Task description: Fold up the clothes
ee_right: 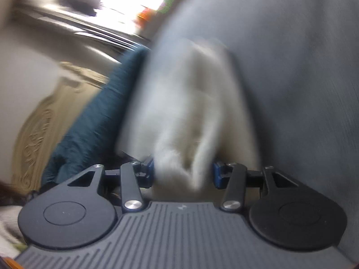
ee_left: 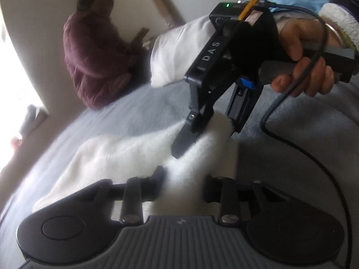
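A: Left tongs (ee_left: 182, 180) pinch the fluffy white garment (ee_left: 116, 154) on the grey bed (ee_left: 134, 112).
B: Right tongs (ee_left: 208, 132) clamp the same garment's bunched end, lifted slightly.

white fluffy garment (ee_left: 134, 152): one | claws: two, right claw (ee_left: 209, 126) and left claw (ee_left: 182, 179) | bed blanket, grey (ee_left: 139, 112): one | white pillow (ee_left: 179, 51): one | person seated in maroon robe (ee_left: 94, 60): one | hand (ee_left: 303, 58) on handle: one | black cable (ee_left: 291, 143): one
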The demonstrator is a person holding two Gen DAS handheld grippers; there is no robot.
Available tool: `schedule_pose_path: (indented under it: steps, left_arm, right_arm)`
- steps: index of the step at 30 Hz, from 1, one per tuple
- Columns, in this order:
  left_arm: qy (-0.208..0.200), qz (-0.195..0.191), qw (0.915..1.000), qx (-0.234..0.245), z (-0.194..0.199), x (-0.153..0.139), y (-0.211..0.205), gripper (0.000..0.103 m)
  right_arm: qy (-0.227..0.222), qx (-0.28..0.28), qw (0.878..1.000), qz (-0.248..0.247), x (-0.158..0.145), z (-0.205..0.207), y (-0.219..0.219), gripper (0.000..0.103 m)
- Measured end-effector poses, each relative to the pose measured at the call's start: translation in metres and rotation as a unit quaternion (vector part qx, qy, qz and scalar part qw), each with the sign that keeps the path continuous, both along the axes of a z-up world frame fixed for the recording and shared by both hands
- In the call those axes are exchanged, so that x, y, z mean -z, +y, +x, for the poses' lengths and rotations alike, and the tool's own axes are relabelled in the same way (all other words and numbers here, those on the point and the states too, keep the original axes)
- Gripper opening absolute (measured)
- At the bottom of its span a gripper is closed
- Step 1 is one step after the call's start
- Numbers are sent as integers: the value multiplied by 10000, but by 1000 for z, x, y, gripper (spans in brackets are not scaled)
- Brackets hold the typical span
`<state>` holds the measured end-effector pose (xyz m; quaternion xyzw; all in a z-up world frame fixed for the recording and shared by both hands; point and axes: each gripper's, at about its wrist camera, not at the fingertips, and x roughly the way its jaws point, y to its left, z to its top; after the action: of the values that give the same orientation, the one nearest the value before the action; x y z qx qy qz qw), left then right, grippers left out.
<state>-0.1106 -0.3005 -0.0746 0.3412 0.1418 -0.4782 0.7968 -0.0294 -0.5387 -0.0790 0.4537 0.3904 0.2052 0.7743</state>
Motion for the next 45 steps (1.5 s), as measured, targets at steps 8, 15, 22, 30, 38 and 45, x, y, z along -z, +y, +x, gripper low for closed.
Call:
schedule_pose_path:
  steps: [8, 15, 22, 30, 38, 45]
  left_arm:
    - [342, -95, 9993, 90, 11, -7, 7, 40]
    - [258, 53, 9997, -20, 4, -12, 11, 44]
    - [-736, -53, 9955, -597, -18, -26, 69, 71]
    - [-1089, 600, 9839, -1286, -27, 9, 75, 73]
    - [-414, 430, 9838, -1693, -18, 6, 100, 66]
    - [21, 326, 9840, -1750, -4, -3, 103, 65]
  right_arm:
    - [-731, 275, 9811, -1770, -66, -17, -10, 46]
    - [-1596, -366, 9326, -3216, -88, 0, 60, 37]
    - [-1080, -107, 9455, -3070, -41, 6, 54, 34]
    - [-890, 33, 9455, -3133, -44, 5, 64, 37]
    - [-1018, -192, 9311, -3498, -47, -1, 80, 37]
    - [-1135, -238, 9244, -3634, -50, -6, 82, 37]
